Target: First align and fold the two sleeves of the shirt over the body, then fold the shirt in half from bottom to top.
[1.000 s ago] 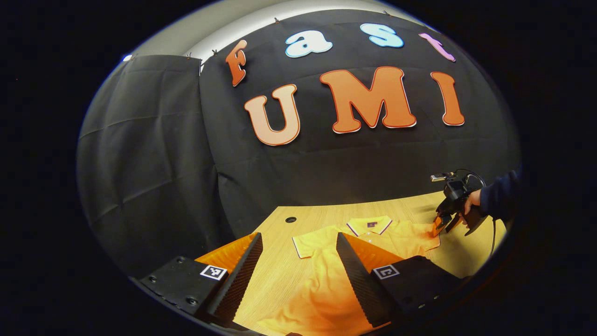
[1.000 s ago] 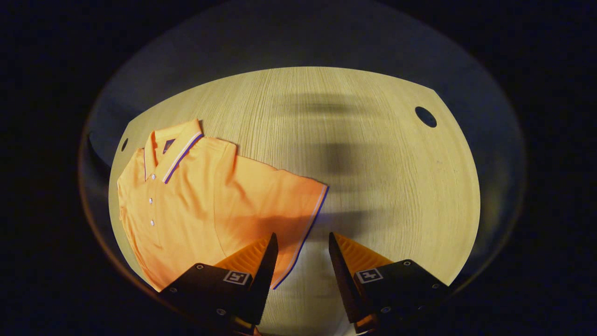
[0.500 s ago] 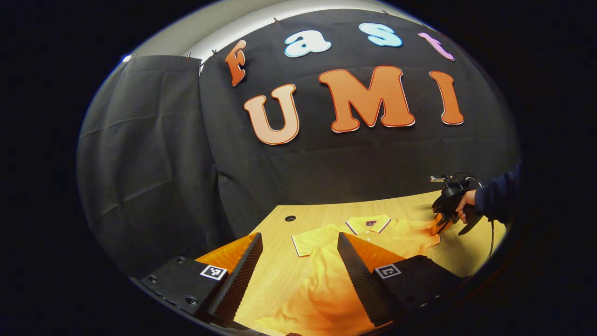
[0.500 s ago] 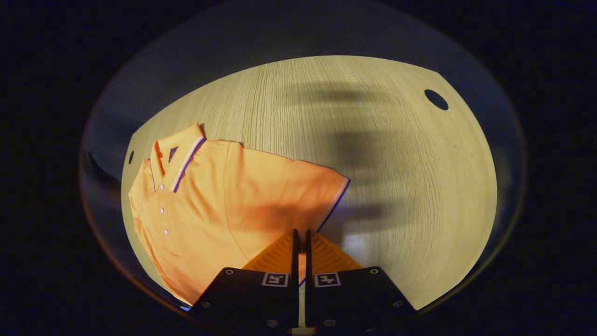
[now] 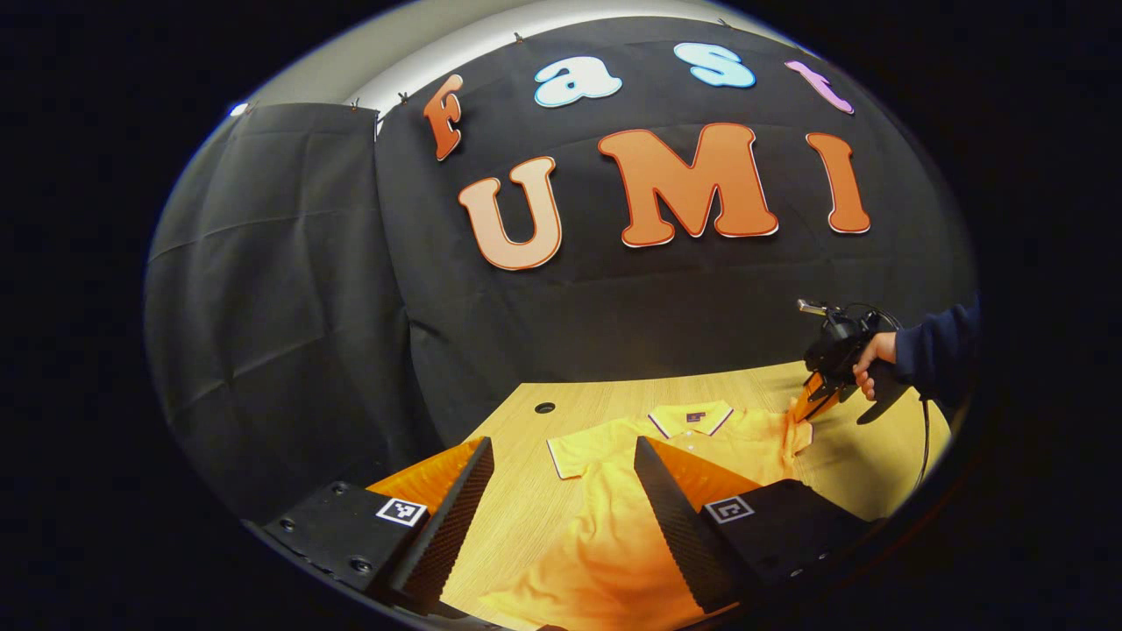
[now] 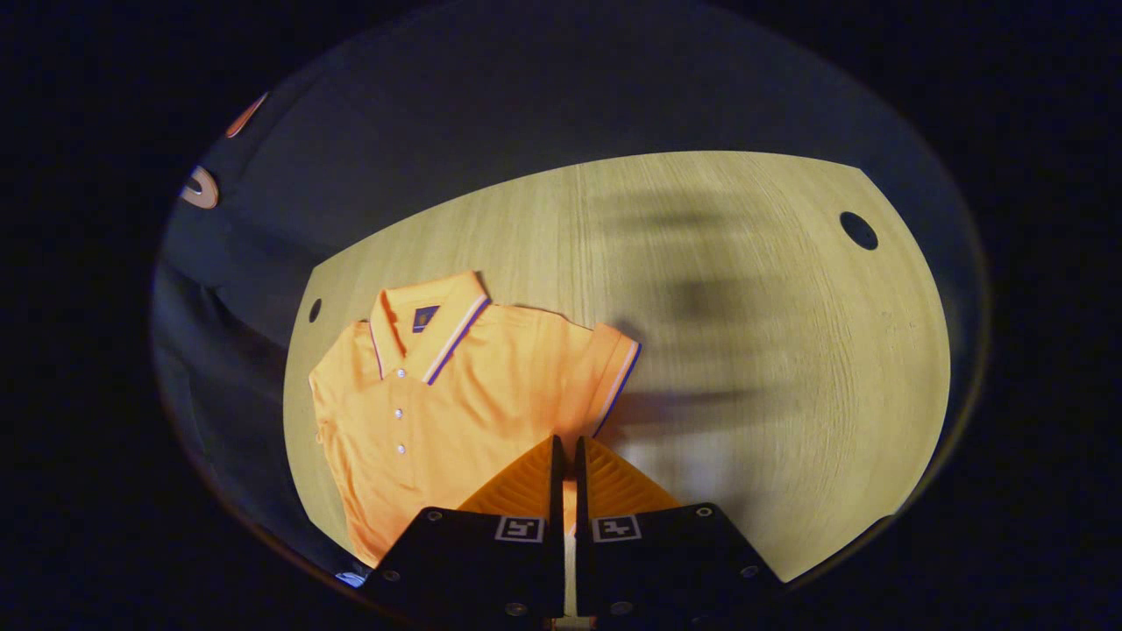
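- left gripper [image 5: 561, 456]: fingers wide apart, nothing in them, hanging over the lower part of the orange shirt [image 5: 614, 526], which lies flat on the table [image 5: 596, 403] just ahead of and under it.
- right gripper [image 6: 565, 447]: pinched closed on the sleeve [image 6: 605, 377] edge, cloth lifted a bit off the table; from the left gripper view it's off to the far right, a hand [image 5: 868, 359] holding it.
- looks like step one, first sleeve fold. Next I'd guess: carry that sleeve in over the chest, lay it flat, then let go.

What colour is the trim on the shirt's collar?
White and dark blue-purple stripes edge the orange collar of the shirt; the right gripper view shows it best.
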`<state>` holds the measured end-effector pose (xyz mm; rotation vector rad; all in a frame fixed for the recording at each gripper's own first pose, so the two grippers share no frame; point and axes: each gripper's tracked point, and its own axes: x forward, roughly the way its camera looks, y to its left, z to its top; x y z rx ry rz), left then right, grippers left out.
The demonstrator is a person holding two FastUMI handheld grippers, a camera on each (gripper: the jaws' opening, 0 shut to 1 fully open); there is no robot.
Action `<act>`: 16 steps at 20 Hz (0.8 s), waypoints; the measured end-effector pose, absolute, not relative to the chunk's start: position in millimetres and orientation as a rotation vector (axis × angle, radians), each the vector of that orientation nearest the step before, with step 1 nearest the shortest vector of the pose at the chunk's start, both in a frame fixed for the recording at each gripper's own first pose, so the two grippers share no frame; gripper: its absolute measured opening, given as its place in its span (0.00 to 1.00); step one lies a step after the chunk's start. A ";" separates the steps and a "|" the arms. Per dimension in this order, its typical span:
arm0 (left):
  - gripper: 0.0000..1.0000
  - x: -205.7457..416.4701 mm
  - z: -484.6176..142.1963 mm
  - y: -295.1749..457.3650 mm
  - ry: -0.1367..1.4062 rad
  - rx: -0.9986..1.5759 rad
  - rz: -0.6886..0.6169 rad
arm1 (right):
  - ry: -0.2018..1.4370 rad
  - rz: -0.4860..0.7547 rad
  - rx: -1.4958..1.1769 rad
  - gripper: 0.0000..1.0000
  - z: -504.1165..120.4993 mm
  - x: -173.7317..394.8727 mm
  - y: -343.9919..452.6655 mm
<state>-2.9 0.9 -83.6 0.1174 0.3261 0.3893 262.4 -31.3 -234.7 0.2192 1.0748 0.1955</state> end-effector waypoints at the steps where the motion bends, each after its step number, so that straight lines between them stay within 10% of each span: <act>1: 0.99 -2.6 -84.4 1.1 0.327 0.117 0.391 | 1.069 0.216 0.216 0.05 -230.7 263.7 -22.6; 10: 0.99 -4.3 -93.8 25.0 0.337 0.056 0.418 | 1.054 0.352 0.212 0.12 -219.3 257.6 45.5; 16: 0.99 20.8 -123.1 64.7 0.370 -0.051 0.360 | 0.974 0.302 0.223 0.41 -193.3 250.4 45.1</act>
